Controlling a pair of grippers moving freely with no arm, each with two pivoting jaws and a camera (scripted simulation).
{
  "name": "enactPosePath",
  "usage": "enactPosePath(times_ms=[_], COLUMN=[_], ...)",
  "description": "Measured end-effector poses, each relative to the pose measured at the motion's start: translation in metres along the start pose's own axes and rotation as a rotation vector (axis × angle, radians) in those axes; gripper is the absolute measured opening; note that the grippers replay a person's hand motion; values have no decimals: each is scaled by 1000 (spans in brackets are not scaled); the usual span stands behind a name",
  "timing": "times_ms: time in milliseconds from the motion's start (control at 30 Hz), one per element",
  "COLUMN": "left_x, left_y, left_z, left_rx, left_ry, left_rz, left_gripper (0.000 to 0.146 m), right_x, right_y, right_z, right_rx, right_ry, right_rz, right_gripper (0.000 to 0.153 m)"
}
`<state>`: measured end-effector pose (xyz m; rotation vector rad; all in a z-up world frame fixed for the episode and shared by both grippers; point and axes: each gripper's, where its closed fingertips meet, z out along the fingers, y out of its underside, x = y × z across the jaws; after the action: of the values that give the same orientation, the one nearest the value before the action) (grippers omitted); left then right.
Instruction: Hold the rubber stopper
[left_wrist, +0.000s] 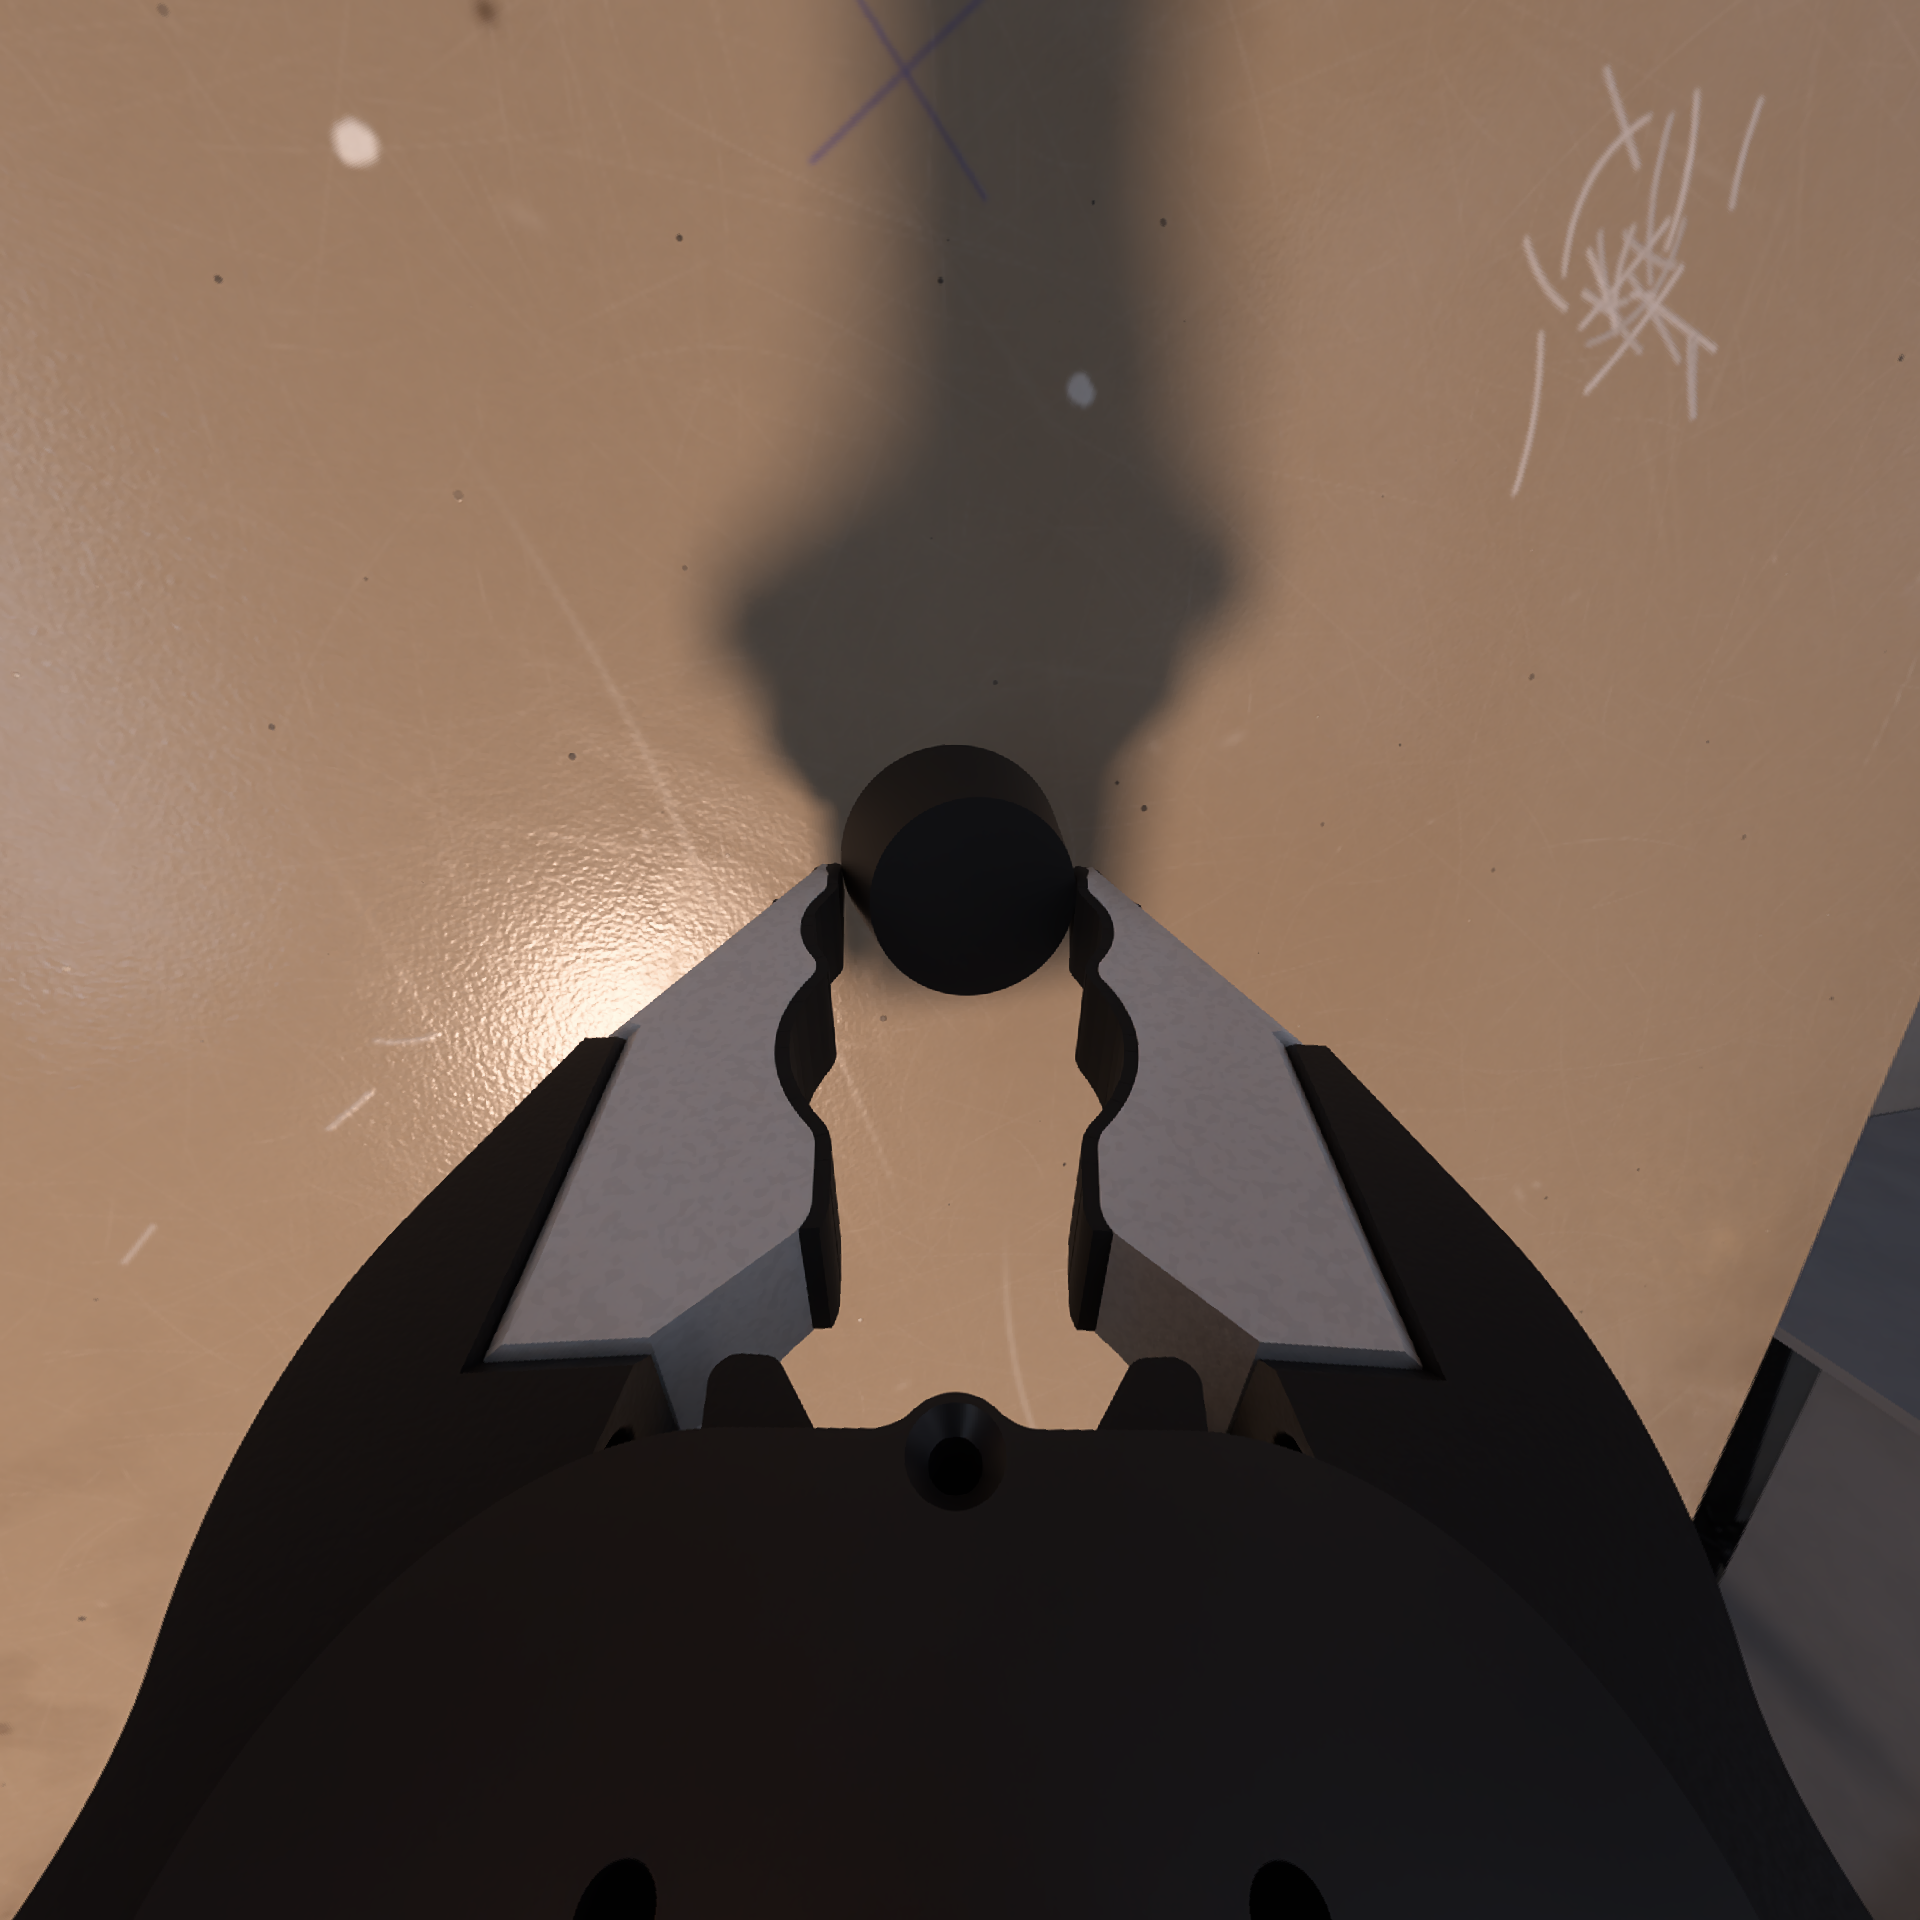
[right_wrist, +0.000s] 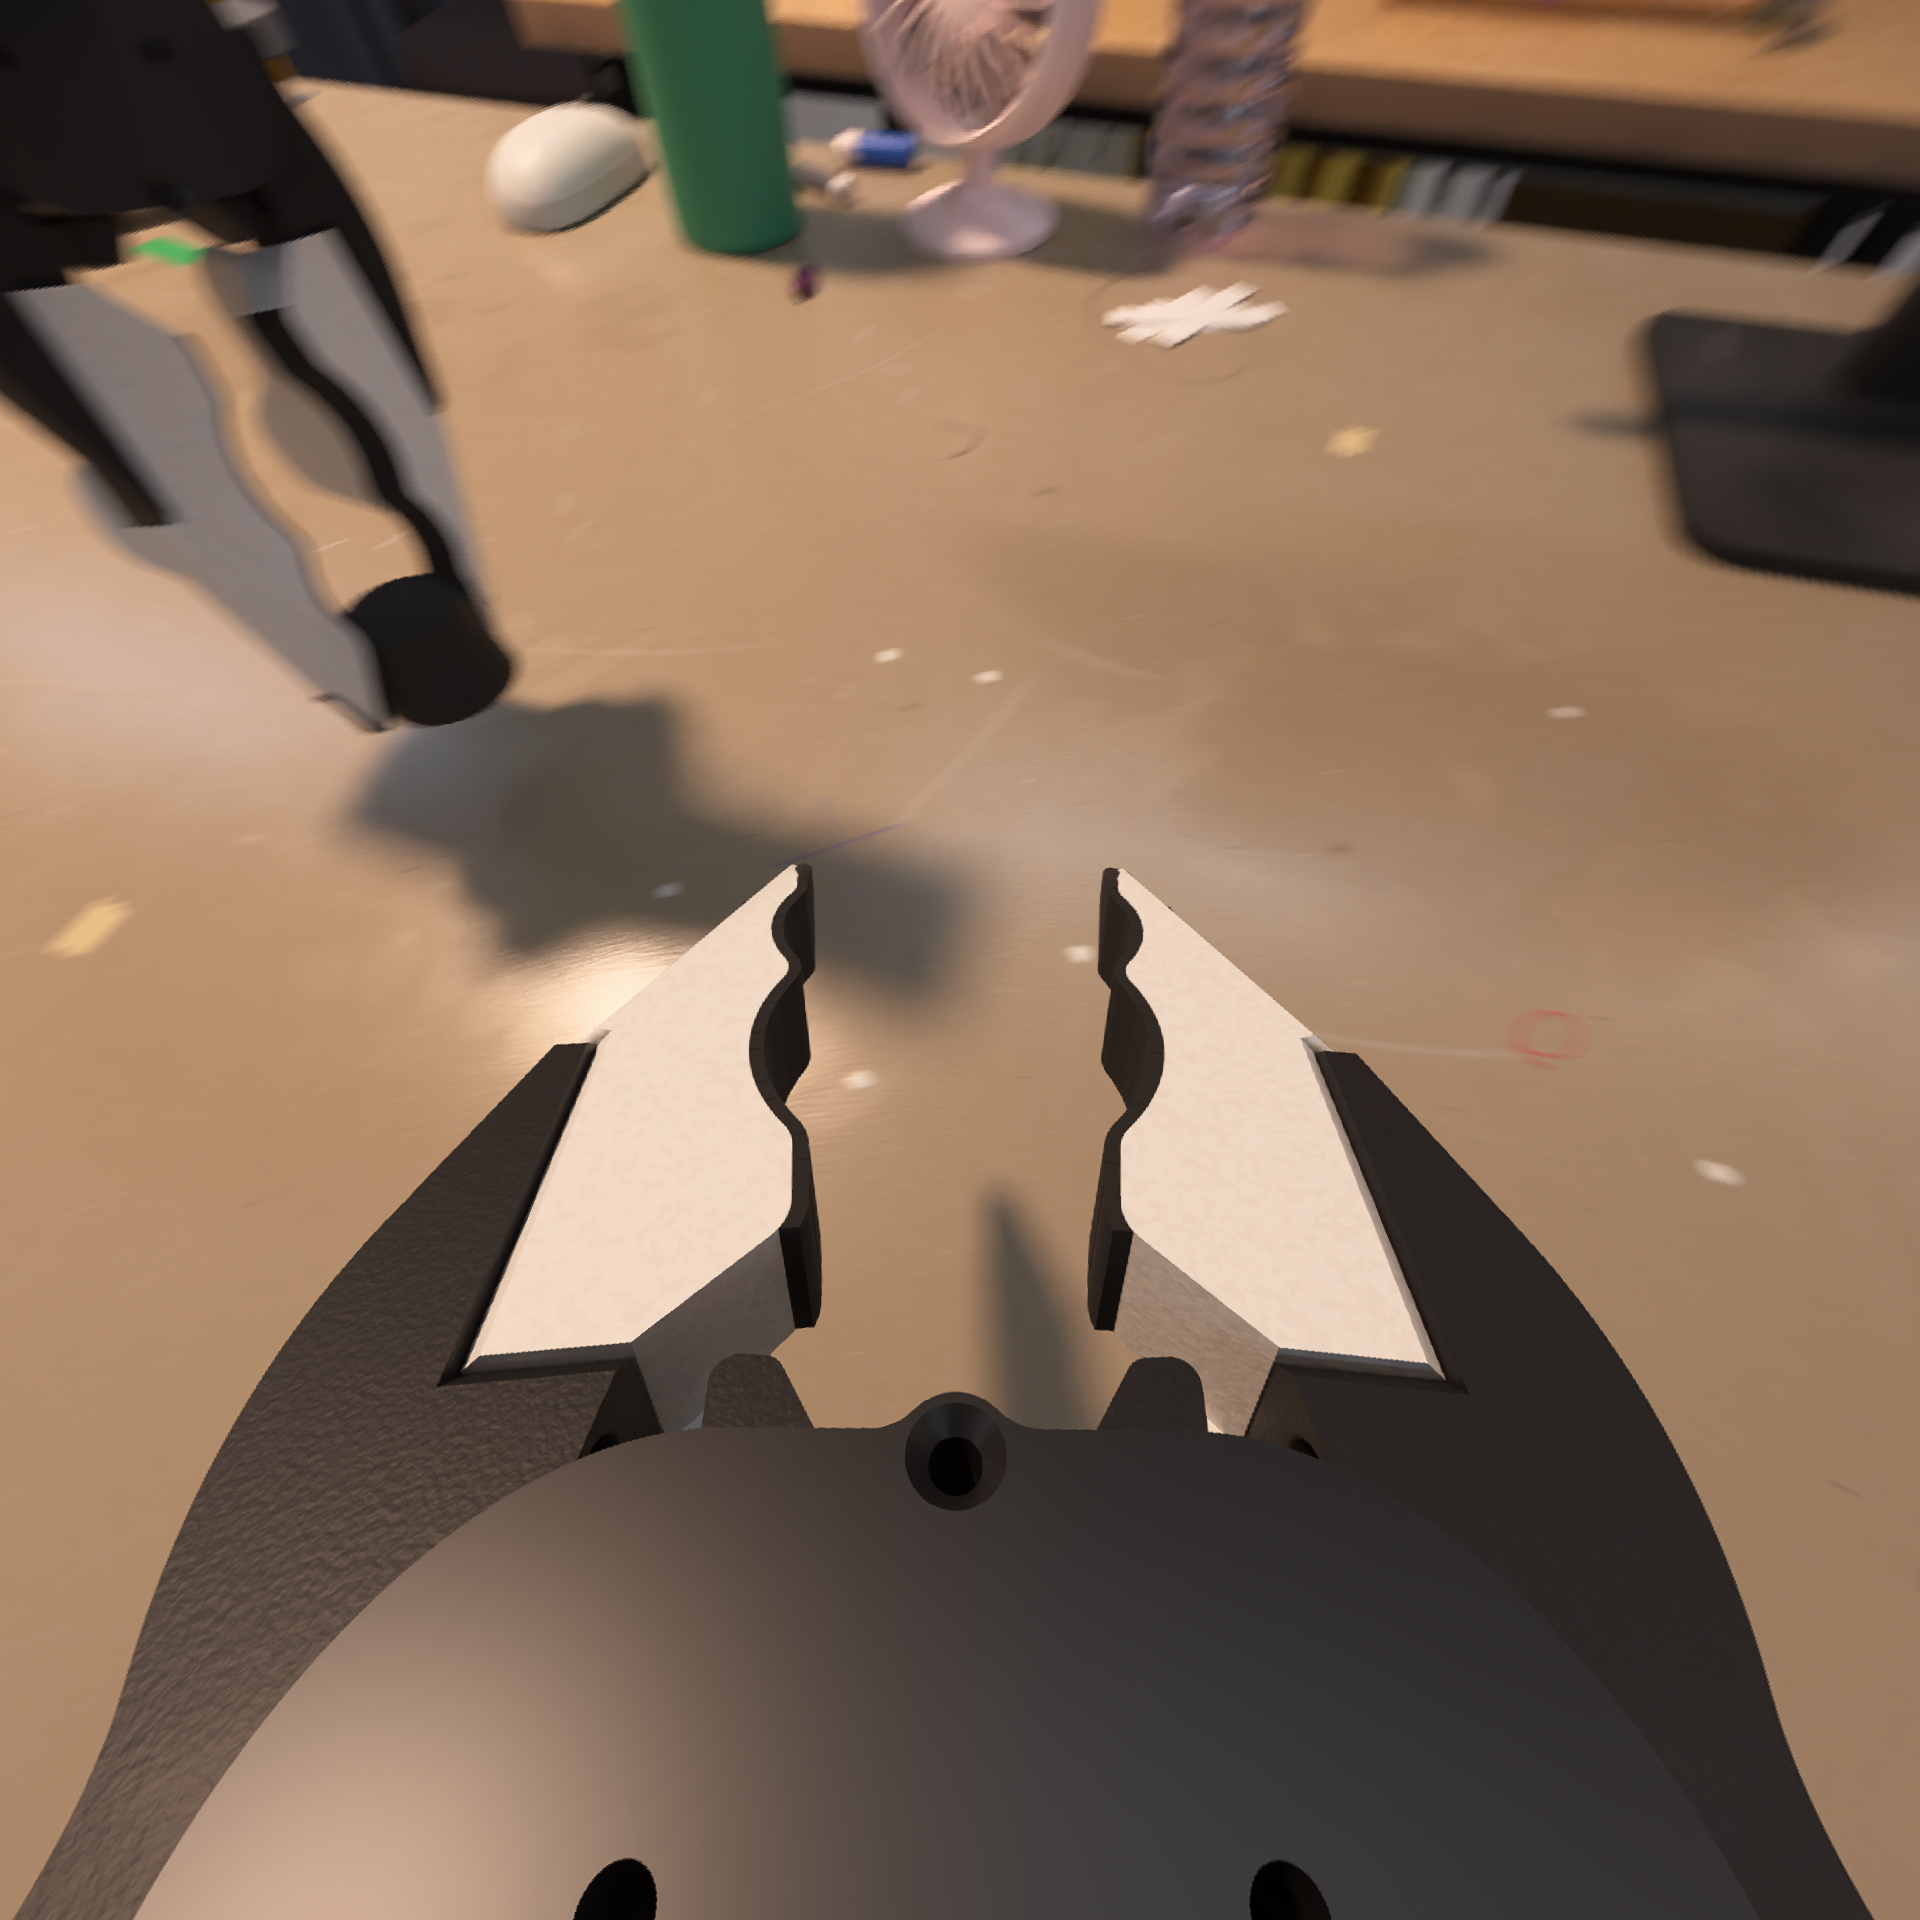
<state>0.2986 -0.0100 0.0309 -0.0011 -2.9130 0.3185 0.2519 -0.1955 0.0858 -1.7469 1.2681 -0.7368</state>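
The rubber stopper (left_wrist: 966, 904) is a short black cylinder. My left gripper (left_wrist: 956, 883) is shut on it, the fingertips pressing its two sides, and holds it above the tan table (left_wrist: 416, 623). The right wrist view shows the same stopper (right_wrist: 431, 649) at the upper left, clamped at the tips of the left gripper's fingers (right_wrist: 301, 561) and clear of the table, with a shadow below it. My right gripper (right_wrist: 956, 883) is open and empty, low over the table, to the right of the left one.
At the table's far side stand a green bottle (right_wrist: 727, 125), a white mouse (right_wrist: 566, 166), a pink fan (right_wrist: 977, 125) and a coiled object (right_wrist: 1226, 114). A black pad (right_wrist: 1797, 457) lies at the right. The table's edge (left_wrist: 1849, 1195) runs close on the left gripper's right.
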Motion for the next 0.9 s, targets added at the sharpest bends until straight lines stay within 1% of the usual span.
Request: enactPosePath(times_ms=[33,67,100,167,200,233,300,400,467,533,600,633,700,767,833,900], left_x=[1,1,2,4,4,4,4,4,4,5,5,5,5,6,7,7], left_y=[0,-1,-1,-2,-3,-3,-2,-2,-2,-2,-2,-2,-3,-3,-3,-3], left_z=[0,1,1,2,2,3,4,5,5,5,6,5,4,3,2,2], left_rx=[0,1,2,1,-2,-6,-11,-13,-15,-16,-18,-18,-15,-11,-9,-10], left_ry=[1,1,2,7,9,11,13,15,16,18,17,15,13,11,13,15], left_rz=[3,6,8,12,14,14,13,15,15,16,16,16,17,20,23,26], left_gripper=[43,43,43,43,43,43,43,43,43,43,43,43,43,43,43,43], right_x=[16,31,43,57,60,59,51,41,21,-4,-15,-12,4,25,40,44], right_y=[-1,4,15,51,67,77,79,68,69,68,59,52,41,42,53,62], right_z=[-3,-5,-5,-2,-1,2,9,17,24,29,28,26,22,19,20,24], right_rx=[28,21,-29,-236,-332,-384,-383,-338,-347,-335,-281,-240,-172,-163,-202,-257], right_ry=[53,82,93,76,64,62,46,76,13,-100,-160,-151,-89,-34,-28,-82], right_rz=[-6,-19,-33,-38,-19,6,-5,-112,-142,-150,-188,-209,-238,-297,-365,-393], right_gripper=[53,51,50,48,42,39,31,18,9,6,8,10,13,18,32,51])
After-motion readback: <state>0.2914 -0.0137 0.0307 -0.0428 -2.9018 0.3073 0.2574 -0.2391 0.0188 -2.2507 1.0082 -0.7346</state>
